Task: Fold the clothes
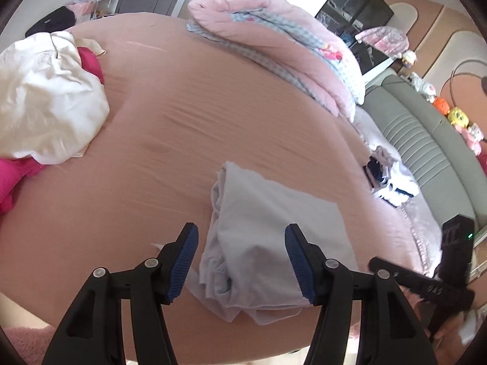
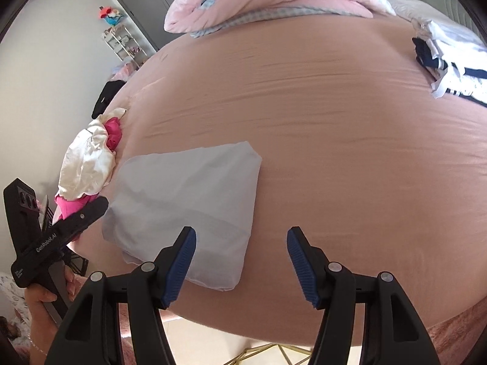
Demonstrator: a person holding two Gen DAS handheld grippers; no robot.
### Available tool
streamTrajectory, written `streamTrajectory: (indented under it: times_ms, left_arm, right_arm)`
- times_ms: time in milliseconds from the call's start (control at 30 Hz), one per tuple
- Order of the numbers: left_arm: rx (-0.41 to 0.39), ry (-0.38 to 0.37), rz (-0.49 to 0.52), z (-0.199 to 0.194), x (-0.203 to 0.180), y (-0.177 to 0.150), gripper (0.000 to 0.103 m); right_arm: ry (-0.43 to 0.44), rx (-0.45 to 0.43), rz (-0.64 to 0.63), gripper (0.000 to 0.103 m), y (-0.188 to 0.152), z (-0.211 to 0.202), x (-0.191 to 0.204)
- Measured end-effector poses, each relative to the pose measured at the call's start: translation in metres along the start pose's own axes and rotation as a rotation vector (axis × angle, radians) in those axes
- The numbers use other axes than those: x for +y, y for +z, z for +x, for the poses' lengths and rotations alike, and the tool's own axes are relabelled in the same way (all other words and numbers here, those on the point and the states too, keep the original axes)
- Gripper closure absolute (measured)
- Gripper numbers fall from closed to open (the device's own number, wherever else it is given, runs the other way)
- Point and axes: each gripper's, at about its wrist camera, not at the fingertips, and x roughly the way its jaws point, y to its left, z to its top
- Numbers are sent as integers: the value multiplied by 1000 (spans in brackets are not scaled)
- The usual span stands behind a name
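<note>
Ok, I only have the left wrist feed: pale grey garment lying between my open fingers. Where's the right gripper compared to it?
Observer: The right gripper is open and empty, with the pale grey garment mostly to its left; only its left finger overlaps the cloth's near edge.
Operator: Does the garment look folded from that side?
Observer: Yes, it lies as a flat, roughly four-sided packet, with no sleeve or loose end sticking out.
Operator: Anything beyond my frame's bottom edge?
Observer: The right view shows the pink bed edge ending just below the packet, with gold-coloured metal legs on the floor.
</note>
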Motion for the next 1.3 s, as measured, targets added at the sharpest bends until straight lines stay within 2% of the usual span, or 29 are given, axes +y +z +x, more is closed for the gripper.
streamTrajectory:
  times_ms: [67, 167, 233, 300, 467, 500, 533, 600, 700, 767, 800, 867, 900, 933, 1033, 1200, 1300]
  left_arm:
    - [14, -53, -67, 3, 9, 1, 46]
    - [115, -36, -145, 21, 30, -9, 46]
    - [155, -47, -171, 42, 31, -6, 43]
    - [165, -65, -170, 51, 29, -2, 39]
    - [166, -72, -149, 52, 25, 1, 39]
    - [165, -71, -142, 52, 24, 1, 46]
    - [169, -83, -137, 59, 18, 2, 65]
    - [173, -119, -152, 68, 16, 1, 75]
    - [185, -140, -184, 72, 19, 1, 74]
    - [193, -165, -258, 79, 30, -2, 63]
    - [190, -154, -250, 81, 27, -2, 58]
    - [182, -116, -197, 83, 17, -2, 56]
    - [185, -85, -131, 83, 7, 0, 57]
    - [180, -64, -78, 82, -2, 2, 67]
    - [148, -67, -61, 71, -17, 5, 73]
    - [116, -43, 77, 57, -62, 1, 77]
    - [77, -67, 90, 50, -85, 0, 77]
  right_arm:
    - [-1, 17, 4, 41, -2, 4, -2]
    - [33, 25, 47, 41, -1, 13, -9]
    - [66, 41, 65, 41, -1, 19, -11]
    - [100, 60, 77, 41, -1, 25, -12]
    - [186, 108, 107, 37, -2, 41, -15]
    - [203, 117, 113, 40, -2, 45, -15]
    - [220, 127, 119, 46, -3, 48, -16]
    - [246, 137, 128, 50, -3, 52, -16]
    - [252, 134, 134, 50, -4, 52, -16]
    - [269, 150, 158, 45, -2, 59, -18]
    - [273, 155, 160, 40, -1, 62, -18]
    - [264, 157, 136, 39, 0, 64, -14]
    - [244, 154, 113, 43, 1, 61, -10]
    - [223, 150, 89, 52, 2, 58, -6]
    - [209, 110, 73, 64, 2, 42, -3]
    - [163, 44, 42, 67, 6, 6, -2]
    - [136, -11, 40, 67, 10, -20, -9]
